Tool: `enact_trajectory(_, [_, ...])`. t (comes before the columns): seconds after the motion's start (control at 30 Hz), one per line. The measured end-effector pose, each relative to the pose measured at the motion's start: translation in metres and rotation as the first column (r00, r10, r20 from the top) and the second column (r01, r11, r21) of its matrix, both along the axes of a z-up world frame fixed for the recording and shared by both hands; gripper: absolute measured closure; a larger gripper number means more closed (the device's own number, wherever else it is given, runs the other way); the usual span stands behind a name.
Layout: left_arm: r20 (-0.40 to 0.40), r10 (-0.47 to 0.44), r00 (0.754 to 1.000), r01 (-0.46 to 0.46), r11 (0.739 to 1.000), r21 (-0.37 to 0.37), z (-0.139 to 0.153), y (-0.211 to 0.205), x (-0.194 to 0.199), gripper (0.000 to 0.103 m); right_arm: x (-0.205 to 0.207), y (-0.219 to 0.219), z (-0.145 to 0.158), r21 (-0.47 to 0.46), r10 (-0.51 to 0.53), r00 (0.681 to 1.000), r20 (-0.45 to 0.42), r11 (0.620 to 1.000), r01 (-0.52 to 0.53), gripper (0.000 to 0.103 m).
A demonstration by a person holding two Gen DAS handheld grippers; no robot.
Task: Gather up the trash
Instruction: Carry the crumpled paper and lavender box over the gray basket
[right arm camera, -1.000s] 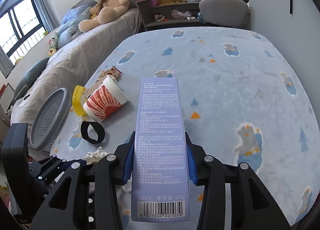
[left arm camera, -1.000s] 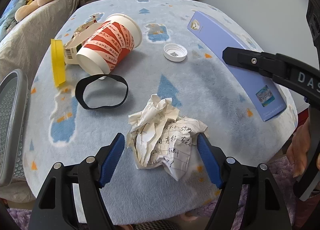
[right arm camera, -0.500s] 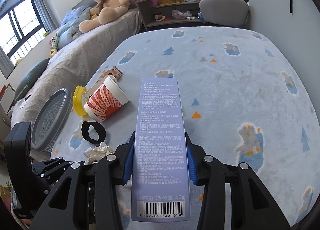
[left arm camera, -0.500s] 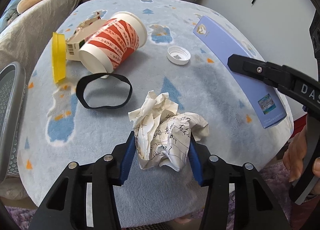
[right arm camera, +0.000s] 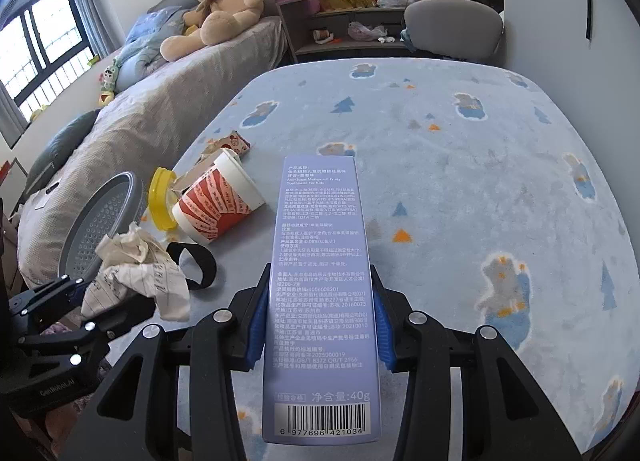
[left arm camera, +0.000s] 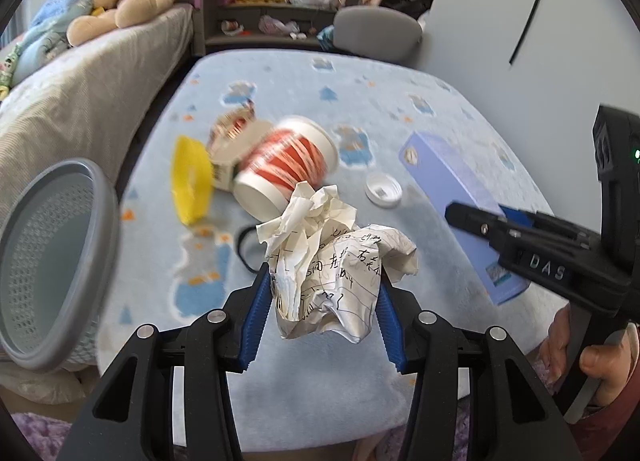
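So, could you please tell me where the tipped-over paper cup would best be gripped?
Probably across its red-striped middle, coming from above. The paper cup lies on its side, base toward the grippers, with a yellow lid and a torn carton crowding it; the top of its wall looks free.

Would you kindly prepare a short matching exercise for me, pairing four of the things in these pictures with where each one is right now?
Things:
1. crumpled paper
2. toothpaste box
3. paper cup
4. mesh basket

Places:
A. lying on its side on the table
B. beside the table, at its left edge
C. clamped in the left claw
D. clamped in the right claw

Pairs: 1-C, 2-D, 3-A, 4-B
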State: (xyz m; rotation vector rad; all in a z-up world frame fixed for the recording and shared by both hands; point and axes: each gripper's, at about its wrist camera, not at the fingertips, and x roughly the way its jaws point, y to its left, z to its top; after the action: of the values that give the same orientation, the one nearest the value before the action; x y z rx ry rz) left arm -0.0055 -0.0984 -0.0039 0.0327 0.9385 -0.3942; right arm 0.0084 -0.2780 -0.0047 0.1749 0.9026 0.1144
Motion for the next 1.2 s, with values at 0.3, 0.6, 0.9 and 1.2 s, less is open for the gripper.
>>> enact_trajectory(0.3, [0.091,0.11,0.99,-0.11,0.994,-0.003,0.032,0.064,0.013,0.055,0.008,0.046,0.014,-0.008,0.055,0.998,0.038,0.998,-0.055,0.06])
enact_trajectory(0.6, [0.128,0.241,0.962,-0.248,0.968,0.036,0.033,0.148,0.023,0.055,0.035,0.118,0.031,0.016,0.167,0.983,0.074,0.986,-0.168,0.06])
enact_trajectory(0.9, [0.129,0.357,0.925,-0.365,0.93,0.049,0.029,0.224,0.033,0.055,0.06,0.204,0.034,0.059,0.28,0.957,0.078,0.957,-0.284,0.06])
enact_trajectory(1.2, [0.137,0.438,0.888,-0.447,0.894,0.039,0.026,0.271,0.042,0.055,0.077,0.273,0.036,0.066,0.371,0.925,0.08,0.924,-0.376,0.06])
